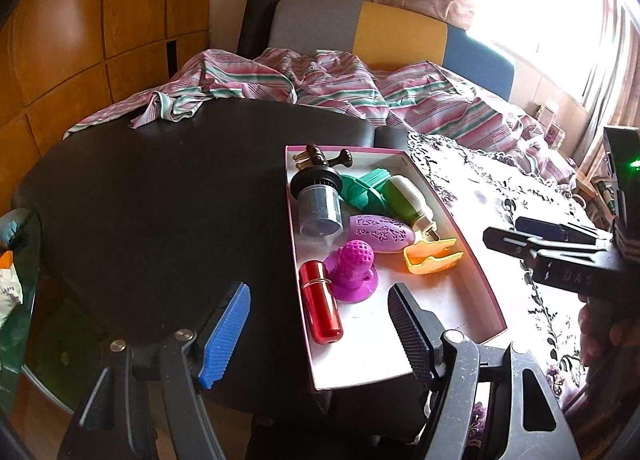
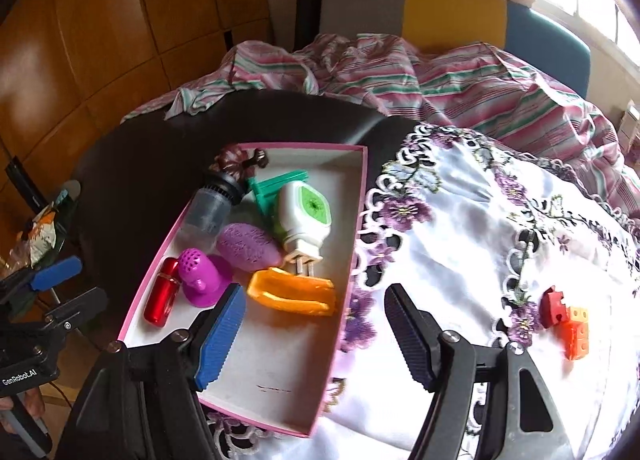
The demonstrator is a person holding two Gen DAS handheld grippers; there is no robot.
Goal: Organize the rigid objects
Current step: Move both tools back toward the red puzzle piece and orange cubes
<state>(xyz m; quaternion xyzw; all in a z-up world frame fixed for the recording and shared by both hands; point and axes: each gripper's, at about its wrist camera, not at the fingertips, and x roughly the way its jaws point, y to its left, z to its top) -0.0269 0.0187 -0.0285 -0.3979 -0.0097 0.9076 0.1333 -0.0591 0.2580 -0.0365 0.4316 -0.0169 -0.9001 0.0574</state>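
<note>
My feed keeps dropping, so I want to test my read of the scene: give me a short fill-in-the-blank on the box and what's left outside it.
1. The red cylinder lies inside the pink-edged ____.
2. The orange and red blocks sit outside the box on the white embroidered ____.
3. Neither the left gripper nor the right gripper holds anything; both are ____.
4. The plug-in device in the box has a ____ face.

Missing words: box; cloth; open; green
</note>
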